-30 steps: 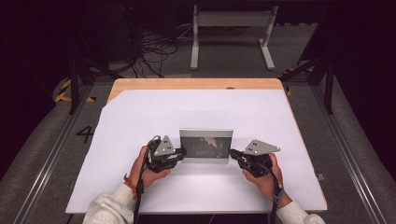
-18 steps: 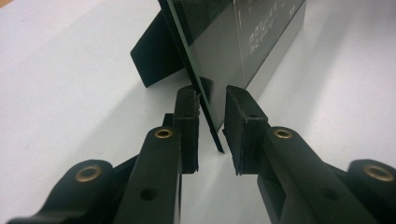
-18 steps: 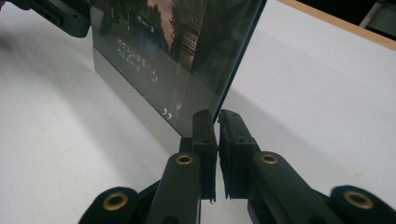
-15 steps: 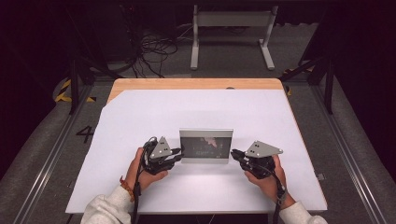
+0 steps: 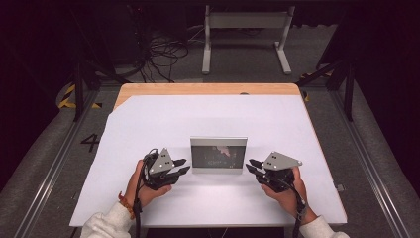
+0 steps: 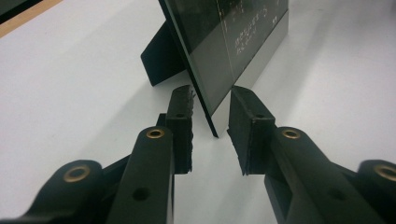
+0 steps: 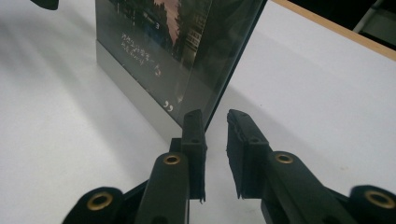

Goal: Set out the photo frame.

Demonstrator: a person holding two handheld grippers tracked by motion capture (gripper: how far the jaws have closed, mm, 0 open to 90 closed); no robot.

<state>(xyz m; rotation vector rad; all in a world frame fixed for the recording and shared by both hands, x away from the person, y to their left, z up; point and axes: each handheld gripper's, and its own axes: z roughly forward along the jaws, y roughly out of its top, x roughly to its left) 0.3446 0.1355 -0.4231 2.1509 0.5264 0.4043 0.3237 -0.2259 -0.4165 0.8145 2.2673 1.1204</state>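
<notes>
Both black two-jaw grippers, left [image 5: 181, 167] and right [image 5: 252, 165], have just been opening; their jaws stand parted, flanking the upright grey-bordered glass photo frame [image 5: 218, 154] mid-table on white paper [image 5: 148, 119], edges unpressed.

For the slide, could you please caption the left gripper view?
Open left gripper straddling the dark glass-fronted picture frame edge on white table.

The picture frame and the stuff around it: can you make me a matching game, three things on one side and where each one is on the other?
Things:
1. Dark glass-fronted picture frame with a grey bottom band
2. Left gripper
3. Right gripper

Places:
A. Beside the frame's right edge, jaws apart
B. Standing upright in the middle of the white table cover
C. Beside the frame's left edge, jaws apart

Pairs: 1-B, 2-C, 3-A
</notes>
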